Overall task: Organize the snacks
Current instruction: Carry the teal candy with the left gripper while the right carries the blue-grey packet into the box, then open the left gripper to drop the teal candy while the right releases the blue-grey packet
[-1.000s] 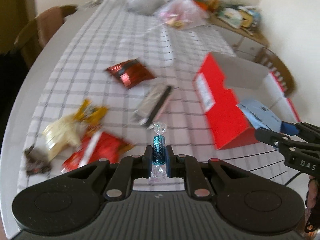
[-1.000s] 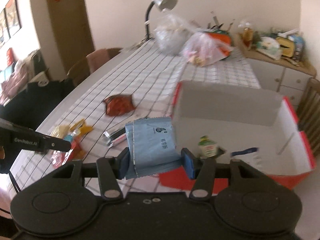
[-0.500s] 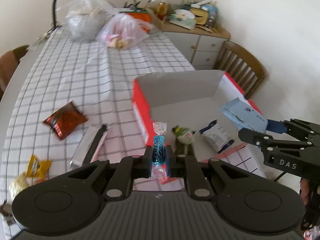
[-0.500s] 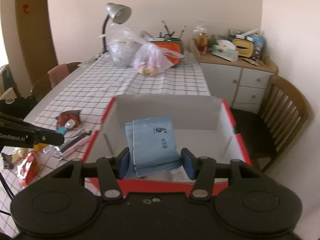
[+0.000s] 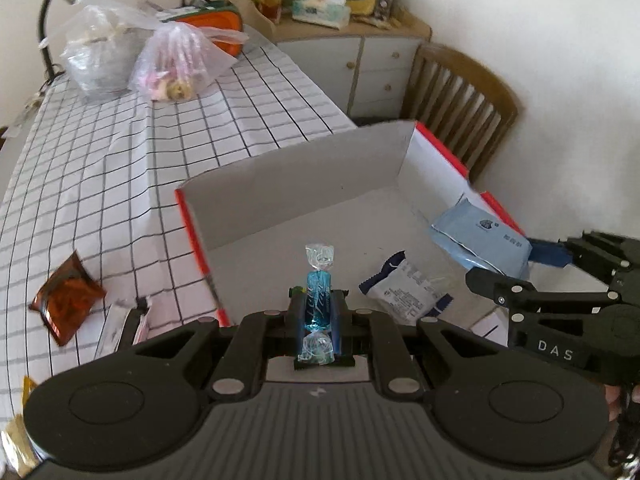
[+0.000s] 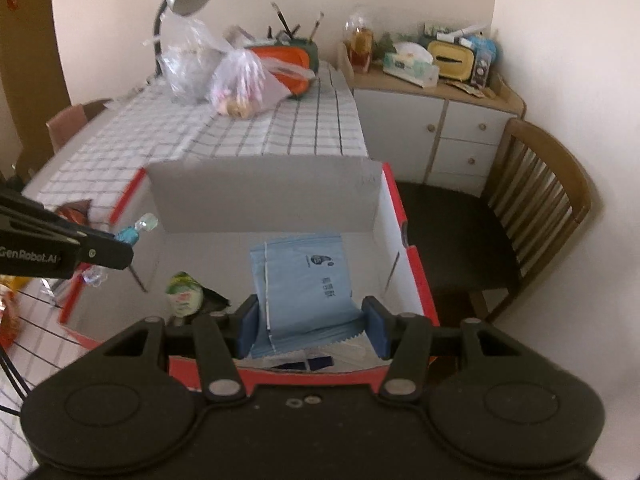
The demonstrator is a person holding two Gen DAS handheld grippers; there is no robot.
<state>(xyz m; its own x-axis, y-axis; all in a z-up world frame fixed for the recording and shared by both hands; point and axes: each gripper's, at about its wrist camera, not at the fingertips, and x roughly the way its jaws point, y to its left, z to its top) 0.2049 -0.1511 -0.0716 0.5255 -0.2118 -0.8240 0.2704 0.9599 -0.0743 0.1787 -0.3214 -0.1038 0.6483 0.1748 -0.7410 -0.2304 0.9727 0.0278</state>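
Checked tablecloth (image 5: 120,168) carries a red box (image 5: 192,220) in which a white packet (image 5: 404,284) and a green-capped snack (image 6: 184,294), possibly a bottle, are held. A blue candy (image 5: 317,300) is pinched by the left gripper (image 5: 317,316). A blue pouch (image 6: 304,284) is clamped by the right gripper (image 6: 310,326).

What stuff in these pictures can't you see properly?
- Green snack in the box: right view, its lower part sits behind the right gripper; in the left view only a sliver shows behind the left gripper.
- Print on the blue packet: too small to read in either view.
- White packet: in the right view, nearly all hidden under the blue packet.
- Yellow snacks: left view, cut off by the edge.
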